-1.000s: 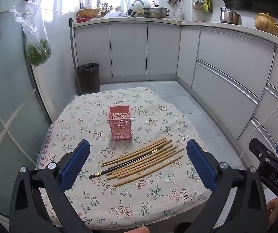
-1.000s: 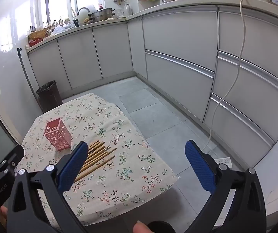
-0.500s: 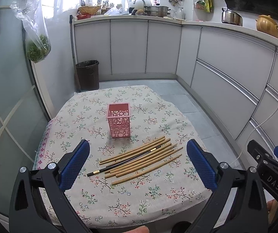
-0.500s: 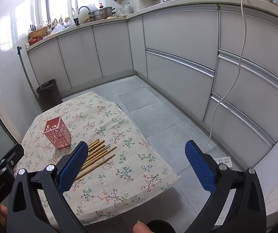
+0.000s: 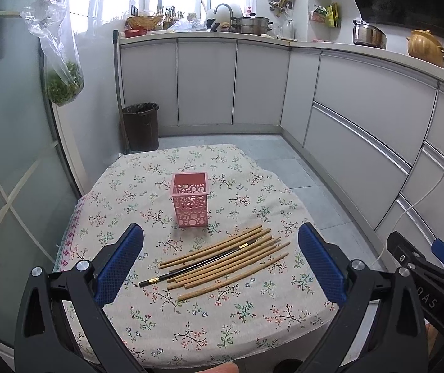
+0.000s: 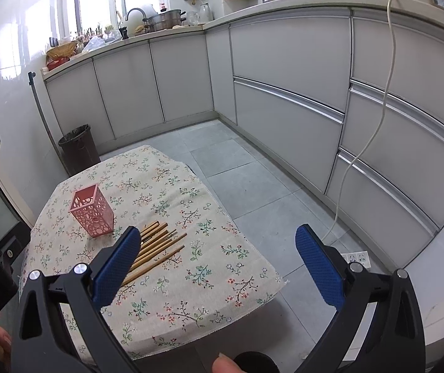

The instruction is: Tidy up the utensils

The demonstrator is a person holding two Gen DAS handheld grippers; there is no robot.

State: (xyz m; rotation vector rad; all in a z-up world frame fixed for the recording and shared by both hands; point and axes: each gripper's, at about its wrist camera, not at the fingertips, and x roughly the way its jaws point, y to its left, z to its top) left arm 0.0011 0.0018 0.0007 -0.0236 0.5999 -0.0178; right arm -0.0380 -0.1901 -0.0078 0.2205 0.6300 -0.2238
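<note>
A pink perforated utensil holder point(image 5: 190, 199) stands upright and empty on the floral tablecloth point(image 5: 147, 192). Several wooden chopsticks point(image 5: 231, 261) and one black chopstick point(image 5: 197, 263) lie side by side in front of it. My left gripper point(image 5: 220, 265) is open and empty, held above the near part of the table. My right gripper point(image 6: 219, 267) is open and empty, off the table's right edge; its left finger point(image 6: 115, 269) hides part of the chopsticks point(image 6: 156, 250). The holder also shows in the right wrist view point(image 6: 91, 214).
A dark waste bin point(image 5: 141, 126) stands behind the table by the glass door. Grey kitchen cabinets point(image 5: 361, 118) run along the back and right. A white cable point(image 6: 374, 118) hangs down the cabinets. A bag of greens point(image 5: 62, 77) hangs at left.
Both grippers have drawn back and risen slightly, so the table appears a little farther. Nothing on the table has moved. Both grippers stay open.
</note>
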